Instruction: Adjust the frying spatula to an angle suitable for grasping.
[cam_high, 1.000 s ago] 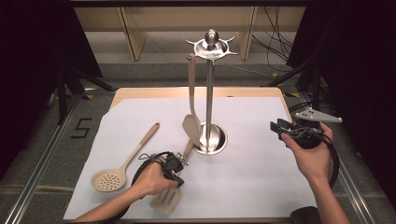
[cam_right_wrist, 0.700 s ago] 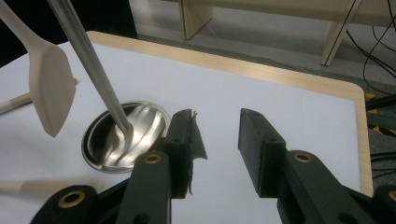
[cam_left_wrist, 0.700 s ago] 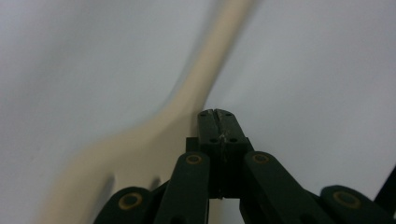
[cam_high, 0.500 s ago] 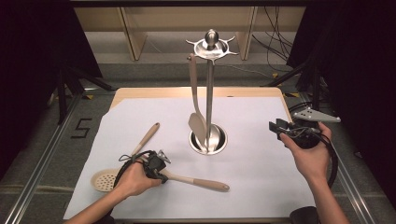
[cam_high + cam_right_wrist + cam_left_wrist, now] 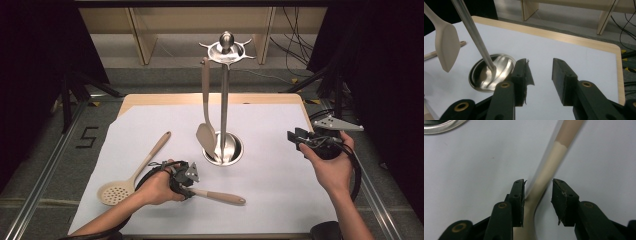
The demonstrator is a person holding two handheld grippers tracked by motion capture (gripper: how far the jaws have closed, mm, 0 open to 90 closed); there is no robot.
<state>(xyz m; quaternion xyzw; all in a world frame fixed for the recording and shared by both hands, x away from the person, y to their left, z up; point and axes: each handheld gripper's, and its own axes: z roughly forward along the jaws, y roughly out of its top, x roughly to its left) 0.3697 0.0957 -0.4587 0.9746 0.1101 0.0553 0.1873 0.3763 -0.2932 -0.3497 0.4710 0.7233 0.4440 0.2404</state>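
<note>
A skimmer (image 5: pixel 131 176) lies at my ten o'clock. A steel stand (image 5: pixel 224 117) at twelve bears one hanging turner (image 5: pixel 205 116).

A polished, mirror-bright metal is seen on the utensil stand (image 5: pixel 224 100). The spatula handle (image 5: pixel 549 167) looks smooth, matt beige plastic. The worktop (image 5: pixel 280 98) is pale wood, covered by matt white paper (image 5: pixel 280 145).

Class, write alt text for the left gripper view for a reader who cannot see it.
The left gripper, jaws open, straddles a beige utensil handle lying on white paper; the handle touches one jaw. The utensil stand's steel base shows at top left.
</note>
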